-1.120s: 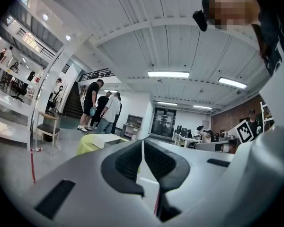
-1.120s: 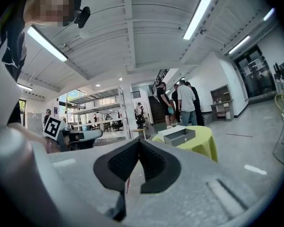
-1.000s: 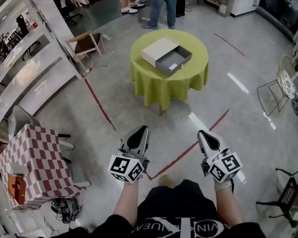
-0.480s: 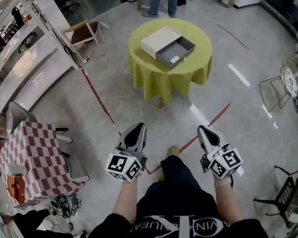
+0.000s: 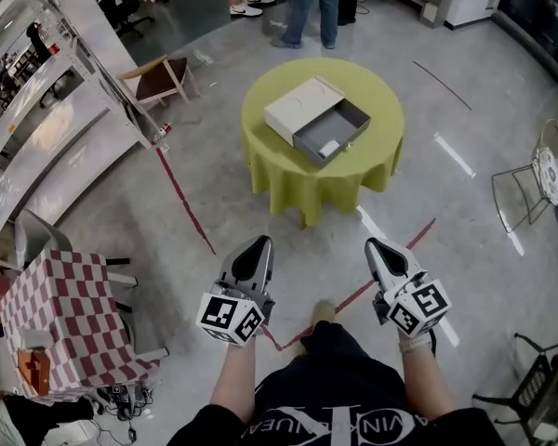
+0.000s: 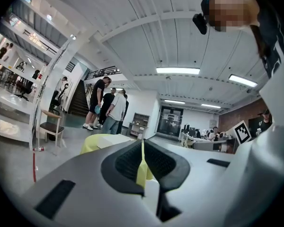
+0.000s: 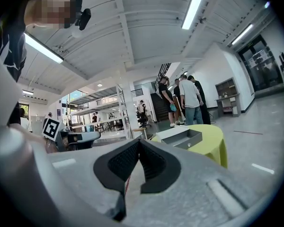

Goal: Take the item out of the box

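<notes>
Standing well back from green table (image 5: 377,161), open box (image 5: 302,108) on it, left gripper (image 5: 259,243) and right gripper (image 5: 379,247) both clenched, empty.

item (image 5: 327,148) in box (image 5: 302,110): too small to identify | people (image 5: 312,3): cut off at top edge

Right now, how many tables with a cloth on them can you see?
2. A round yellow-green table straight ahead, holding the open box, and a red-and-white checked table low on the left. Others may be out of view.
</notes>
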Available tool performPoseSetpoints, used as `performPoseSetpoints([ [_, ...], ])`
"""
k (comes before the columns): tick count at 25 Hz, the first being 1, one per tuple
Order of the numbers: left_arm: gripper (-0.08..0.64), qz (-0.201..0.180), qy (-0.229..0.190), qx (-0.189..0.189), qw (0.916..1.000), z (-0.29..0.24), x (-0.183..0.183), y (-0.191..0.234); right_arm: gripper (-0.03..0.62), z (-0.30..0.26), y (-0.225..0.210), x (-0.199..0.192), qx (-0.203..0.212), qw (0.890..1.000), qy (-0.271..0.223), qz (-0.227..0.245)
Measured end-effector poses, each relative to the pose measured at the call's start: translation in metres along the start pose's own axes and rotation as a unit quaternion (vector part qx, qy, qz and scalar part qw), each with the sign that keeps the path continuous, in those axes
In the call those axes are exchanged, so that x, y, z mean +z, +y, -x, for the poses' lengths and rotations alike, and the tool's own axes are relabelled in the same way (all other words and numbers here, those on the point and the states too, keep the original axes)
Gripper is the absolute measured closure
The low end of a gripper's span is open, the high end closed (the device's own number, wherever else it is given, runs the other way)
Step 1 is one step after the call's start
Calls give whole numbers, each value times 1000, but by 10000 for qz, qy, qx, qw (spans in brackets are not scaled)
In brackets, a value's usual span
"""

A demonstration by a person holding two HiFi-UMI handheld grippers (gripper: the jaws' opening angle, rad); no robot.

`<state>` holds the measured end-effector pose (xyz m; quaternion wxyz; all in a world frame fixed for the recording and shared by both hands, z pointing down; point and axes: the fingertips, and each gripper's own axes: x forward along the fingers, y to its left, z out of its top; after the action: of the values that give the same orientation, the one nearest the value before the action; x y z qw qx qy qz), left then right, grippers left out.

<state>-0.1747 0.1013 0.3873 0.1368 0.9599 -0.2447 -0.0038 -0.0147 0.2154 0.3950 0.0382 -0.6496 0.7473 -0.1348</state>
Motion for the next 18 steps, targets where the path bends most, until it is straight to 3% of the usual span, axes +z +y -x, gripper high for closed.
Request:
performPoseSetpoints([
  [18, 538, -107, 17, 224, 9997, -80, 5, 17, 586, -57, -78, 12, 316, 9994, 111, -57],
])
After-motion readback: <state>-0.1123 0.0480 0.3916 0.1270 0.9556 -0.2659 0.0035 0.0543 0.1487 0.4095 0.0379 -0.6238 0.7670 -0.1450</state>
